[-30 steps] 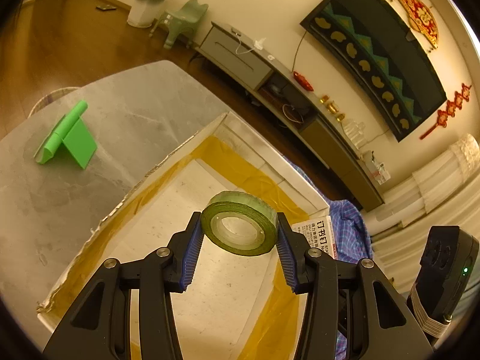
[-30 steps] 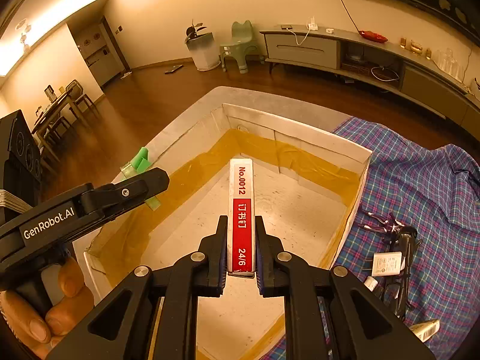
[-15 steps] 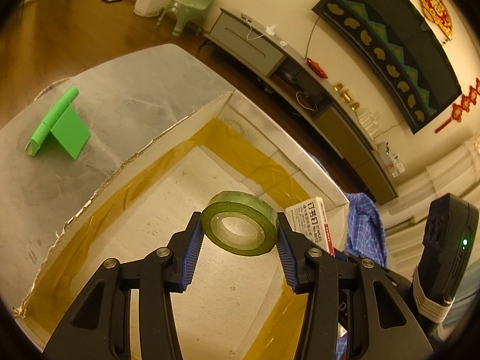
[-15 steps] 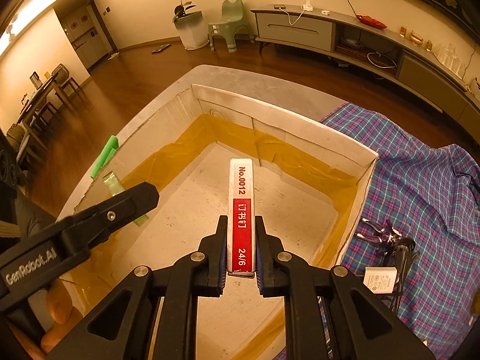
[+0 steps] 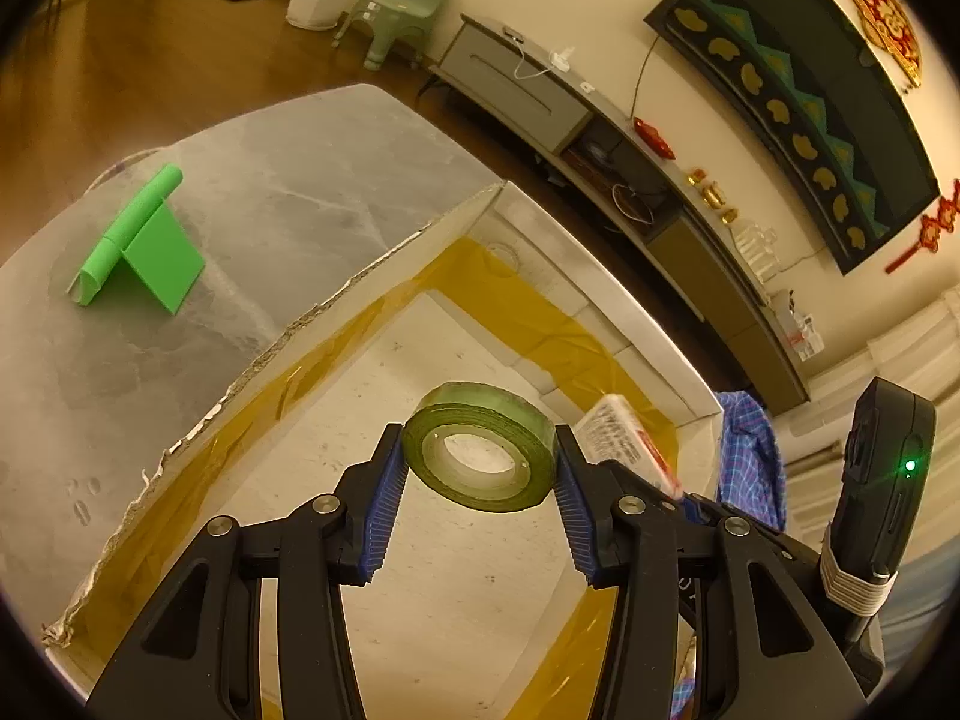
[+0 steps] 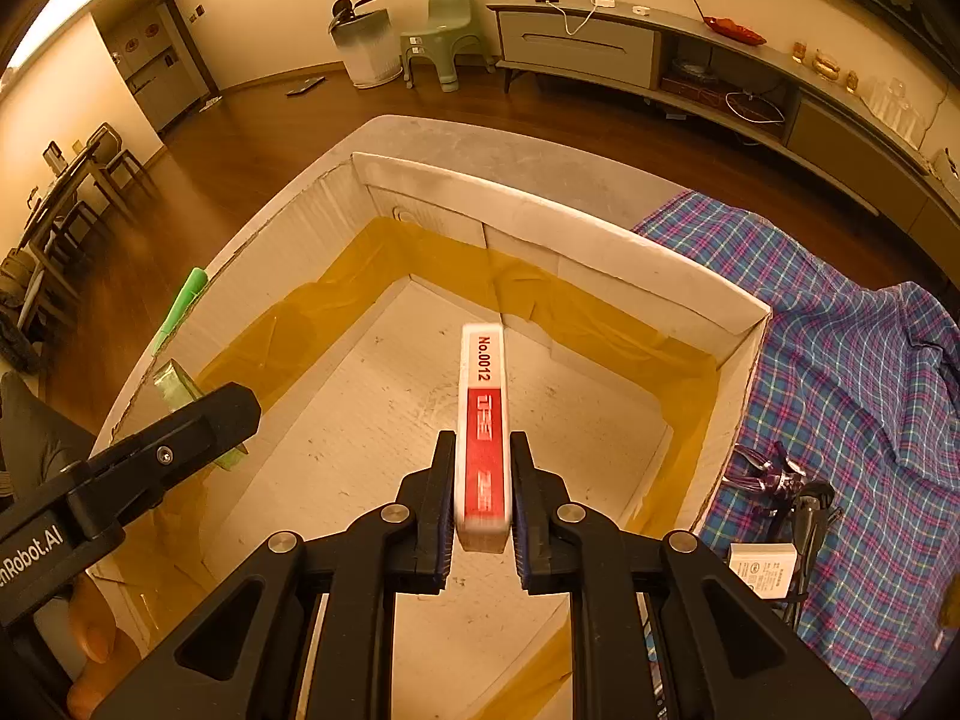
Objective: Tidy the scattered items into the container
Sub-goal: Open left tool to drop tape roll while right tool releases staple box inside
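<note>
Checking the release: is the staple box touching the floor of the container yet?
Cannot tell. The right wrist view shows the staple box between the right gripper fingers above the container floor, its underside hidden.

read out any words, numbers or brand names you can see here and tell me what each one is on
"No.0012": white end of the staple box held in the right gripper.
"nRobot.AI": side of the left gripper, first letters cut off.
Red part of that box: characters blurred, unreadable.
Small white box on the plaid cloth: print too small.

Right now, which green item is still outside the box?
The green folded stand, sitting on the grey table beside the box. The other green item, the tape roll, is held in the left claw over the box interior.
</note>
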